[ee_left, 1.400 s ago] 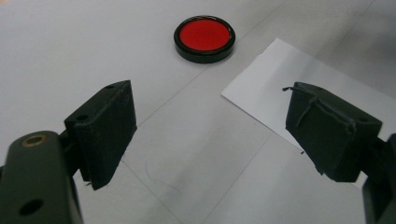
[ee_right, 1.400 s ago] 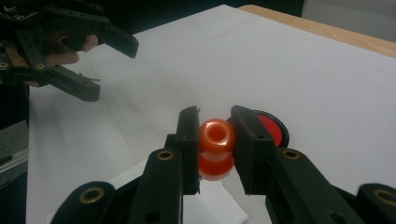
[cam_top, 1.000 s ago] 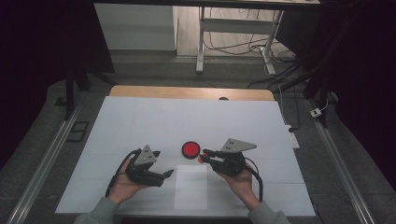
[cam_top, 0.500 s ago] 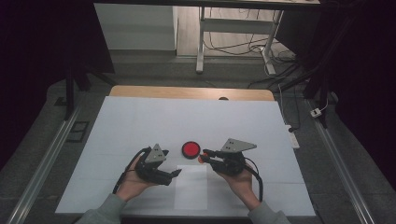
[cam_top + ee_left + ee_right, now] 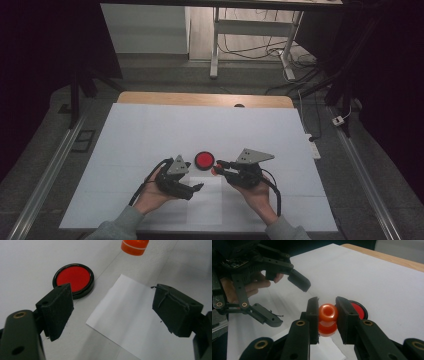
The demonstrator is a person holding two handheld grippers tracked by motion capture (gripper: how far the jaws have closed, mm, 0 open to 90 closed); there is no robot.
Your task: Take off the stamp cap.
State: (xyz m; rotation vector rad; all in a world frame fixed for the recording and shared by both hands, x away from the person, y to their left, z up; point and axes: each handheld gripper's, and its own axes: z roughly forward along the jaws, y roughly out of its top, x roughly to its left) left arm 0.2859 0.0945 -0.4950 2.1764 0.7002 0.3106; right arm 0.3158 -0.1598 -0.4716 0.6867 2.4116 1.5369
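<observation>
Stamp [image 5: 327, 319]: an orange stamp with a rounded knob top and a pale ring round its body, clamped between the jaws of the right gripper [image 5: 327, 317]; the jaws press on its knob from both sides, so this gripper is grasping the stamp; no brand, label or writing can be read on it. In the left gripper view the stamp [image 5: 135, 246] shows at the top edge, beyond the sheet of paper [image 5: 140, 320].

Ink pad [image 5: 204, 160]: a round, shallow black case, lid off, holding a red pad; it lies on the white table cover [image 5: 150, 130], just beside the stamp and just beyond the right gripper [image 5: 215, 167] tips; no writing is legible on its rim.

Left gripper [image 5: 197, 188]: jaws spread wide and released, with nothing between them; in its own view the left gripper [image 5: 112, 307] hovers over the near corner of the paper, the ink pad [image 5: 73, 280] just beyond its left jaw.

Paper: a plain white sheet lying flat on the cover, between the two hands; blank on the visible side.

Stamp position relative to the grippers: inside the right one, apart from the left one, near the ink pad [image 5: 359, 310] edge.
</observation>
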